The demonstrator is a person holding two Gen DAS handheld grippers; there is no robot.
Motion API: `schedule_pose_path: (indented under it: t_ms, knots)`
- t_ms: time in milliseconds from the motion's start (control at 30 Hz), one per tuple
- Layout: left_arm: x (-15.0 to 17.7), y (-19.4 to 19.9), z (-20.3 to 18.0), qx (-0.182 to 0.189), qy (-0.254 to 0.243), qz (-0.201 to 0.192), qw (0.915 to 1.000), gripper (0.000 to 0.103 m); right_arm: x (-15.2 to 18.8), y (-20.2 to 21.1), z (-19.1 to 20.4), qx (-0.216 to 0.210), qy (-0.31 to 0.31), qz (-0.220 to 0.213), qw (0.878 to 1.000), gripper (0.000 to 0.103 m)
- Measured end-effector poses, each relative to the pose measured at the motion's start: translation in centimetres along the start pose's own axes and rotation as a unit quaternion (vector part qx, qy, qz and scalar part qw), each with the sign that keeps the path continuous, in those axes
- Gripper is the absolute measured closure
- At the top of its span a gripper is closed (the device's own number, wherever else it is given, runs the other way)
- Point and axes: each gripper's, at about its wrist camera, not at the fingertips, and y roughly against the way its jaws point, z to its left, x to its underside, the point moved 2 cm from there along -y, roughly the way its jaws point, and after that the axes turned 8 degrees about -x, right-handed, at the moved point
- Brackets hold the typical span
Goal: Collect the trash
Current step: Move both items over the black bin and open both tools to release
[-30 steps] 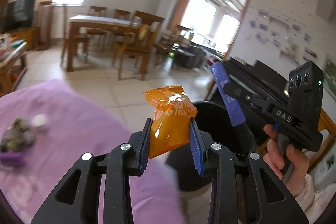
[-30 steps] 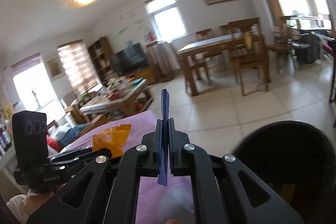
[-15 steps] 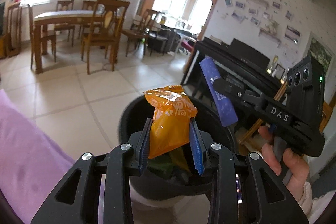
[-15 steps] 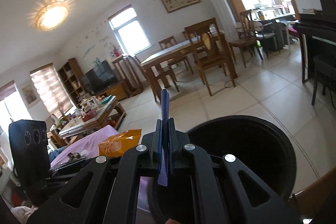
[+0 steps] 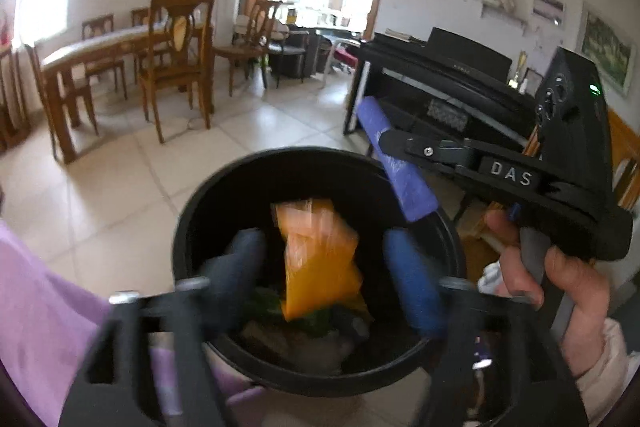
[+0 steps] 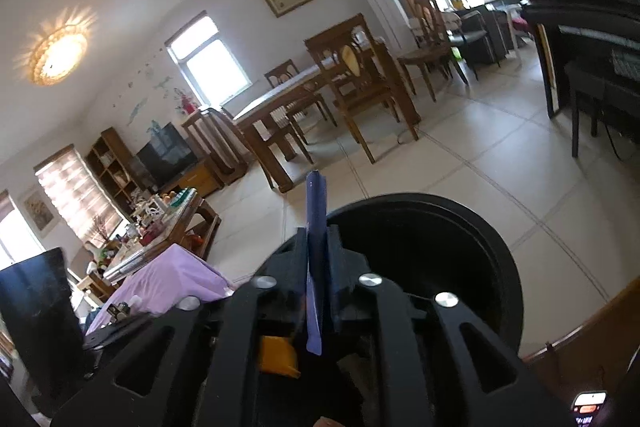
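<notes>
A black round trash bin (image 5: 200, 211) stands on the tiled floor, with trash at its bottom. My left gripper (image 5: 324, 267) is open over the bin, its fingers blurred and wide apart. The orange snack packet (image 5: 318, 259) is loose between them, falling into the bin; it also shows in the right wrist view (image 6: 278, 355). My right gripper (image 6: 318, 247) is shut on a flat blue wrapper (image 6: 315, 227) and holds it upright at the bin's rim (image 6: 472, 227). In the left wrist view the blue wrapper (image 5: 396, 167) sits over the bin's right edge.
A purple-covered table (image 5: 36, 307) is at the left, beside the bin. A black piano (image 5: 440, 83) stands behind the bin at the right. A wooden dining table with chairs (image 5: 140, 59) is across the tiled floor. A cluttered coffee table (image 6: 160, 223) lies farther left.
Both grippers moved from the purple table to over the bin. My left gripper opened and let go of the orange packet, which drops into the bin. The right stays shut on the blue wrapper.
</notes>
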Motion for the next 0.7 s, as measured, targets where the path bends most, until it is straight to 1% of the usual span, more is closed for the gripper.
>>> schedule_pose_path:
  t_ms: [33,67,100,133,200,333,433,533,633,700]
  knots:
    - [0.0,0.5,-0.2,-0.011,-0.007,-0.012,0.9998,0.01,0.0,0.0,-0.4,0.002,-0.008,0.001,1.0,0.015]
    - [0.1,1.0,-0.2,-0.019,-0.014,-0.02,0.9995,0.008,0.1,0.2,-0.6,0.0,-0.017,-0.003,1.0,0.005]
    - [0.1,1.4,-0.3,-0.021,-0.021,-0.024,0.9993,0.008,0.3,0.5,-0.5,-0.007,-0.025,-0.01,1.0,0.005]
    - [0.2,1.9,-0.3,-0.023,-0.026,-0.026,0.999,0.008,0.2,0.4,-0.4,-0.007,-0.026,-0.007,1.0,0.005]
    - [0.3,2.7,-0.2,-0.029,-0.032,-0.03,0.9986,0.008,0.3,0.1,-0.1,0.009,-0.013,0.0,1.0,0.005]
    - [0.4,4.4,-0.4,-0.032,-0.037,-0.04,0.998,0.008,0.7,-0.3,0.5,0.011,-0.009,0.011,1.0,0.005]
    - [0.6,5.9,0.1,-0.037,-0.037,-0.049,0.9974,0.005,0.7,-0.8,1.0,0.012,-0.001,0.021,1.0,0.005]
    - [0.9,7.4,1.2,-0.046,-0.034,-0.052,0.9971,0.005,1.0,-1.1,1.9,0.011,0.007,0.028,1.0,0.005]
    - [1.8,9.2,3.5,-0.065,-0.021,-0.053,0.9962,0.005,1.4,-1.8,3.6,0.005,0.02,0.038,0.999,0.005]
    - [2.8,10.7,5.9,-0.08,-0.003,-0.052,0.9954,0.005,1.7,-2.7,5.2,-0.003,0.029,0.048,0.998,0.005]
